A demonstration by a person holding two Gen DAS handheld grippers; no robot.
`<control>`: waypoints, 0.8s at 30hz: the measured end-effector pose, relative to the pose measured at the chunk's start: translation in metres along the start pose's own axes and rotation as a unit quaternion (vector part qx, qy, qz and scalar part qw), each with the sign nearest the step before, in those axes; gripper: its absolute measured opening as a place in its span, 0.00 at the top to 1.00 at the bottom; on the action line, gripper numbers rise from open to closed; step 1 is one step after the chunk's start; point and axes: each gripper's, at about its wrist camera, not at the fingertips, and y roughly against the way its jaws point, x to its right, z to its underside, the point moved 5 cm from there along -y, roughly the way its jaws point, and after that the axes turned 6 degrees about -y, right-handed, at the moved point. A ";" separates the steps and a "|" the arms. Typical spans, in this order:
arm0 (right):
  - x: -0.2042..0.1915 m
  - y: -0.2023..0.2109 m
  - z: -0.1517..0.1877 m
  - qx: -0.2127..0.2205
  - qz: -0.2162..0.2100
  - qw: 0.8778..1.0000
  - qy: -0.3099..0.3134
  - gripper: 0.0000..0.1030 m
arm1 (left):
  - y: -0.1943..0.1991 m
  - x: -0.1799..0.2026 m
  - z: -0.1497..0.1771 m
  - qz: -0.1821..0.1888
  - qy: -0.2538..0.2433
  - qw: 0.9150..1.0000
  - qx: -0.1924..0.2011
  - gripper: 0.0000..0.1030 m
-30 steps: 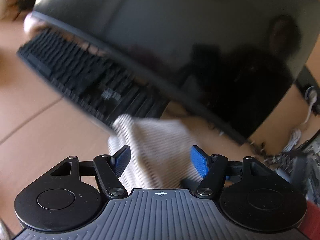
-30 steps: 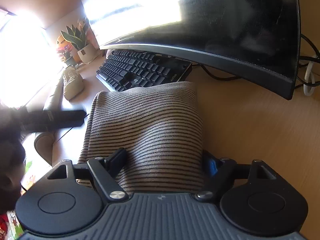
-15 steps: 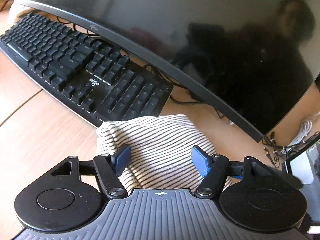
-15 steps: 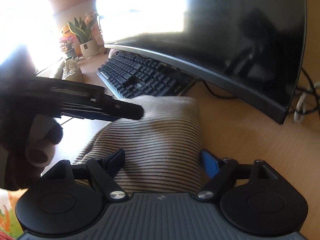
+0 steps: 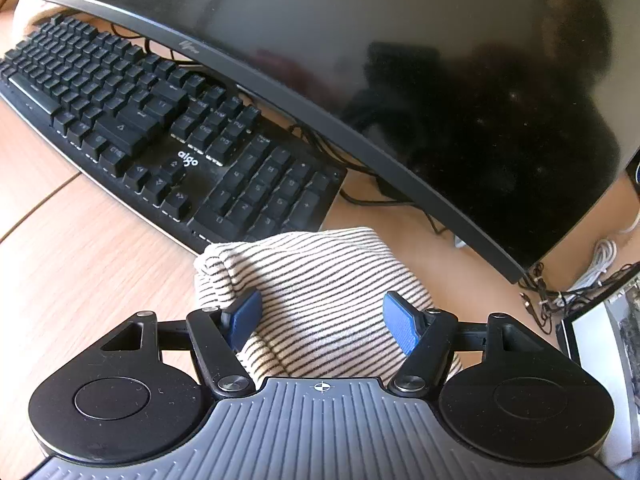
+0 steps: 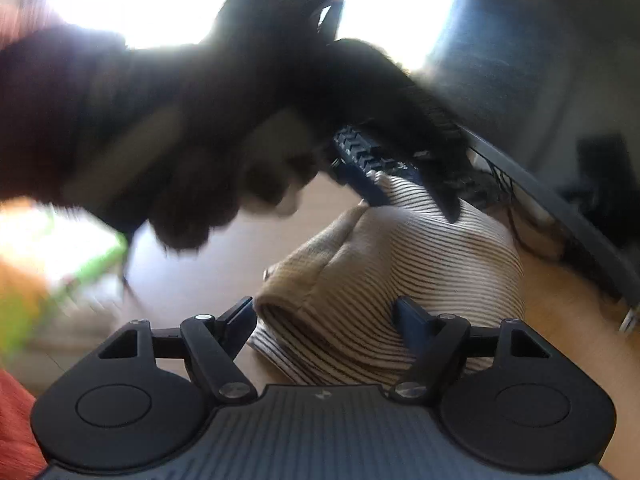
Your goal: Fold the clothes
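With the striped garment (image 5: pixel 320 300) lying bunched on the desk (image 5: pixel 80 280) just before the keyboard (image 5: pixel 160 140), both the left gripper (image 5: pixel 320 316) and right gripper (image 6: pixel 324 316) are spread wide over it, apparently positioned to grasp its folds.

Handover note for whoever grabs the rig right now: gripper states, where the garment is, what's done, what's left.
Left gripper: jaws open, straddling the cream, dark-striped knit garment, not clamped.
Right gripper: jaws open, over the same garment; view is motion-blurred, partly blocked by the other handset.
Garment: bunched in a compact bundle on the light wooden desk, its far edge against the black mechanical keyboard, below the curved black monitor.
Done: appears folded over at least once.
Left: probably flatten and square the bundle; the near edge is hidden by the grippers.
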 end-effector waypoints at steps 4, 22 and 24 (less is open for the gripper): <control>0.051 0.027 -0.006 0.025 0.037 0.993 -0.109 0.19 | 0.002 0.000 0.001 0.004 -0.003 1.000 0.004 0.30; 0.090 0.001 0.000 -0.012 0.018 0.976 -0.217 0.37 | 0.010 -0.006 0.004 -0.005 -0.004 1.000 0.004 0.27; 0.086 -0.003 -0.003 -0.025 0.042 0.982 -0.183 0.36 | 0.018 -0.007 0.003 -0.008 0.003 1.000 0.011 0.28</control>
